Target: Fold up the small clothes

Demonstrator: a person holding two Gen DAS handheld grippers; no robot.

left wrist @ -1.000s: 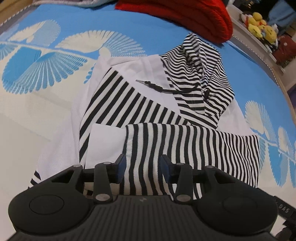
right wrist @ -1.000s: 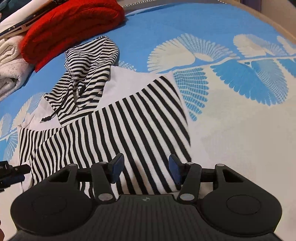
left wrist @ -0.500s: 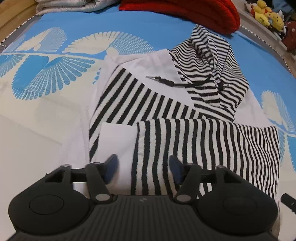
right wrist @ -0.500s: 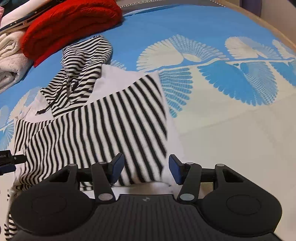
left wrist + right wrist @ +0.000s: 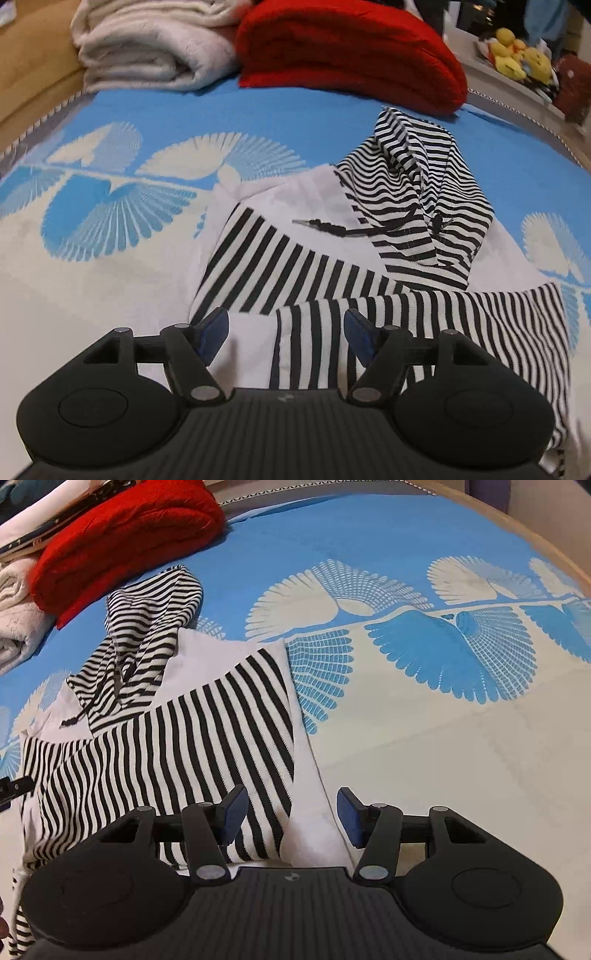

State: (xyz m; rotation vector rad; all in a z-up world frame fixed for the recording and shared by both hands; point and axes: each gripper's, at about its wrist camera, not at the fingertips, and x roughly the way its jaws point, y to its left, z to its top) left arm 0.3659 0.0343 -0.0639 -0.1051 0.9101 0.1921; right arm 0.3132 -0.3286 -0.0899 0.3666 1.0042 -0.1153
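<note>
- A red blanket [image 5: 351,51] lay folded at the far edge of the bed [image 5: 155,107], with a cream blanket [image 5: 147,44] rolled up just beside it.
- Yellow plush toys [image 5: 517,55] sat on a ledge beyond the bed's far corner.
- The bed's cover was blue and cream, printed with fan-shaped leaves; nothing lay between either claw and the garment.
- The hoodie [image 5: 332,266], white with black stripes, lay flat in the middle of the bed, near the red blanket but apart from it.
- Its striped hood [image 5: 417,192] was bunched at the far end, and a black drawstring [image 5: 332,227] trailed across the white chest.
- Both striped sleeves were folded across the body, one overlapping the other.
- The left claw [image 5: 286,334] pointed down over the folded sleeve's cuff, released, its blue pads well apart and clear of the cloth.
- The right claw [image 5: 291,814] pointed down over the hoodie's [image 5: 177,746] white side edge, also released, with cloth lying below the gap and neither pad pressing it.
</note>
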